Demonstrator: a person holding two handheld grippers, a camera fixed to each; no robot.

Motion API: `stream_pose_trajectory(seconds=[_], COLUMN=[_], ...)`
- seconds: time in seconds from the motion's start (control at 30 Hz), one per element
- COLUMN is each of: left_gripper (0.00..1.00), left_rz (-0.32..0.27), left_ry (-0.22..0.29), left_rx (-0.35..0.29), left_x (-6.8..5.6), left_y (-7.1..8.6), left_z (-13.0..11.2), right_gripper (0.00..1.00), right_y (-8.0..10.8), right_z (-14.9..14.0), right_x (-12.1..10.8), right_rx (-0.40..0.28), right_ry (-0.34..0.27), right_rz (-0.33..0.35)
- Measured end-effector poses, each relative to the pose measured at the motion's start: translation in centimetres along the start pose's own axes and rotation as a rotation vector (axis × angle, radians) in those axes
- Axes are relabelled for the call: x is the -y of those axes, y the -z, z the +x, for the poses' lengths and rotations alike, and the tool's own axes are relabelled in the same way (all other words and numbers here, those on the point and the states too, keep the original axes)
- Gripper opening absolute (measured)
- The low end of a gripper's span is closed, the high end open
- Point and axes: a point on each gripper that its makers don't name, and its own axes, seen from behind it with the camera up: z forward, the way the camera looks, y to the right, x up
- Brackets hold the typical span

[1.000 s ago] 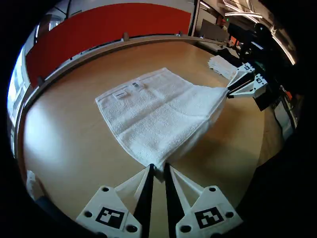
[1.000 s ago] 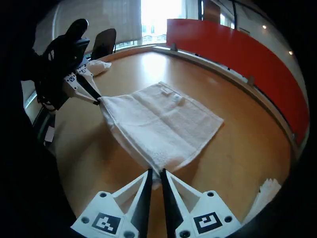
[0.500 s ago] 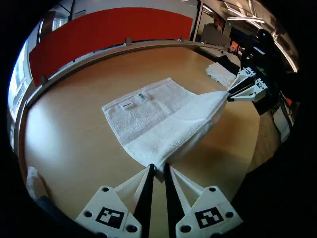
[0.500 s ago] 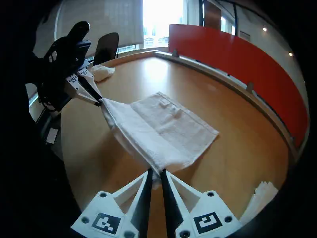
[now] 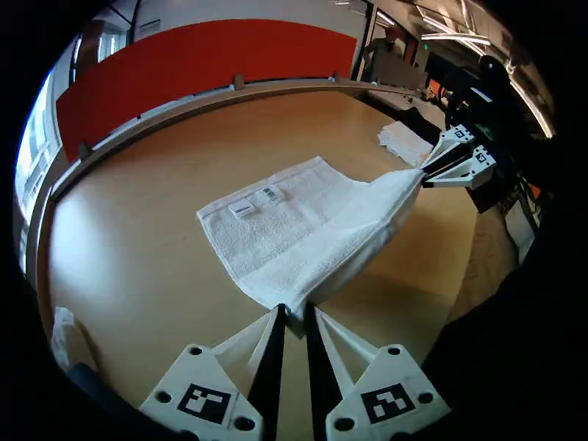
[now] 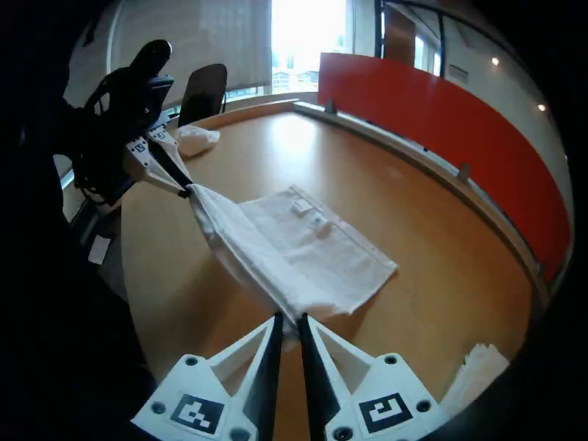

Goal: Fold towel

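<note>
White terry towel (image 5: 294,228): rectangular, with a nubbly looped pile. Its far part lies flat on the bench ahead of the left claw. The near long edge is raised off the wood and drawn into a taut, smooth band between the two claws. Two small sewn labels (image 5: 256,202) sit on the flat part, beyond the raised edge.

Left claw (image 5: 294,316): angular white plastic fingers with dark inner faces, each carrying a black-and-white square marker (image 5: 206,403). The fingers are closed on one towel corner, which bunches to a point between the tips. Right claw (image 5: 425,175), ahead and to the right of the left claw, pinches the opposite corner of the same edge.

The right gripper view mirrors this. The right claw (image 6: 289,320) clamps the near corner of the towel (image 6: 316,253). The left claw (image 6: 184,187), ahead and to its left, grips the far corner.

Bench (image 5: 147,242): smooth, light-brown wood with a faint sheen and a curved rim. A matte red panel (image 5: 206,59) stands along the rim beyond the towel. A stack of folded white cloths (image 5: 403,140) lies just beyond the right claw. A crumpled white cloth (image 6: 192,138) lies behind the left claw, with a dark chair (image 6: 202,88) past it.
</note>
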Motion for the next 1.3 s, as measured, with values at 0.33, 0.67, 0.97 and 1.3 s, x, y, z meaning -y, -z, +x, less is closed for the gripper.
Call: stream_pose_trajectory(seconds=[0.33,0.67,0.97,1.3], left_gripper=[0.19,0.19,0.19,0.19], left_rz=[-0.016,-0.022,-0.031,-0.031], left_ry=[0.004,-0.006,0.009,0.004], left_rx=[0.000,0.002,0.002,0.007], left_x=[-0.6,-0.9,-1.3,-1.3], left_y=[0.9,1.8,2.4,2.2], left_z=[0.4,0.6,0.6,0.6], right_gripper=[0.17,0.17,0.17,0.17], right_y=[1.1,2.1,2.6,2.3], right_z=[0.8,1.3,1.3,1.1], right_x=[0.3,0.3,0.5,0.5], right_rx=[-0.017,-0.024,-0.026,-0.023], right_ry=[-0.006,-0.005,-0.013,-0.009], right_rz=[0.000,0.005,0.014,0.014])
